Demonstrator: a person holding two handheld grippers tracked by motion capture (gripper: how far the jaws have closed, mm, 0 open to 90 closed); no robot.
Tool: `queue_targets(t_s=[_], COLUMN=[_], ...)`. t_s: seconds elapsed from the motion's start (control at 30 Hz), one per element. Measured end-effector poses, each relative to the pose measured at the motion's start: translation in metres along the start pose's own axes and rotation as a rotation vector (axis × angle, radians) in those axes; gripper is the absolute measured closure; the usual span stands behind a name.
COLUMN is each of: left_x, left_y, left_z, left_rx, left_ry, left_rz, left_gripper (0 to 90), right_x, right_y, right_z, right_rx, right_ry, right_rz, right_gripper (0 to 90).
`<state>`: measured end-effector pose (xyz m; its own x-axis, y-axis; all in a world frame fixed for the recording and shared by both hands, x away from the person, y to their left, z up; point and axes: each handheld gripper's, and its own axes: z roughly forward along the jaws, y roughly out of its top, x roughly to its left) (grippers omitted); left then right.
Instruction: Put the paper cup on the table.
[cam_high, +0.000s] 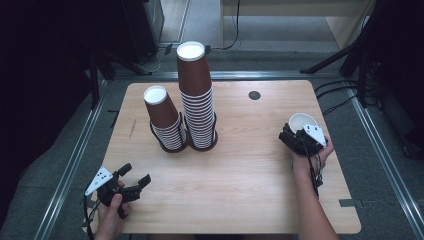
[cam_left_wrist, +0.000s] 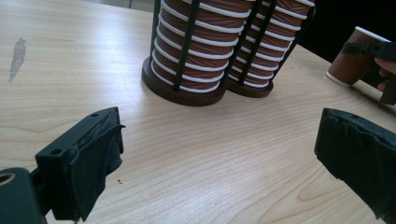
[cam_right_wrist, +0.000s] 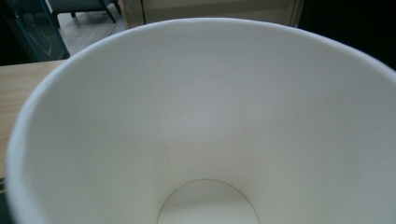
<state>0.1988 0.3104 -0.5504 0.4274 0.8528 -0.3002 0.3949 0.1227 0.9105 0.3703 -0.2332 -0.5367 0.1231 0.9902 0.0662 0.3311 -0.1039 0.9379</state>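
1. Paper cup (cam_high: 301, 121): it sits at about 3 o'clock on the table (cam_high: 240, 195), near the right edge, right at the right gripper (cam_high: 300, 140).
2. It is a tapered cone of brown ribbed paper with a rolled white rim and a smooth white lining; the right gripper view looks into that lining (cam_right_wrist: 205, 121), down a faint vertical seam to the round bottom.
3. In the left gripper view the cup (cam_left_wrist: 353, 63) stands mouth down, with its long axis tilted a little from upright; in the high view its white opening faces the camera.
4. Right gripper: its black body lies against the cup's 6 o'clock side; whether the jaws press on the wall I cannot tell.
5. Left gripper (cam_high: 131, 179): at about 7 o'clock on the table, jaws spread wide over bare wood, their black pads (cam_left_wrist: 98, 158) frayed and soft-looking.
6. Cup stacks (cam_high: 195, 95): two ribbed brown columns with white rims, held in a black wire rack (cam_left_wrist: 187, 91) on round bases at 12 o'clock; the table is pale wood grain.
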Motion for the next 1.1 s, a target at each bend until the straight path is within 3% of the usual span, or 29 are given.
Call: queue_targets(t_s=[0.03,0.13,0.2,0.6,0.8,1.1], left_x=[0.000,0.000,0.000,0.000,0.000,-0.001], left_y=[0.000,0.000,0.000,0.000,0.000,0.000], left_z=[0.000,0.000,0.000,0.000,0.000,-0.001], left_rx=[0.000,0.001,0.001,0.001,-0.001,-0.003], left_ry=[0.000,0.000,0.000,0.000,0.001,0.012], left_rz=[-0.001,-0.001,-0.001,-0.002,-0.001,0.007], left_gripper=[1.2,1.2,1.2,1.2,1.2,1.2], right_x=[-0.001,0.000,0.001,-0.001,-0.002,-0.013], right_y=[0.000,0.001,0.001,-0.001,-0.004,-0.009], right_z=[-0.001,-0.002,-0.006,-0.015,-0.026,-0.045], right_rx=[0.012,0.016,0.000,0.009,0.016,0.023], right_ry=[0.029,0.025,0.053,0.047,0.073,0.120], right_rz=[0.002,-0.006,-0.014,0.005,-0.018,0.010], right_gripper=[0.0,0.0,0.0,0.0,0.0,0.0])
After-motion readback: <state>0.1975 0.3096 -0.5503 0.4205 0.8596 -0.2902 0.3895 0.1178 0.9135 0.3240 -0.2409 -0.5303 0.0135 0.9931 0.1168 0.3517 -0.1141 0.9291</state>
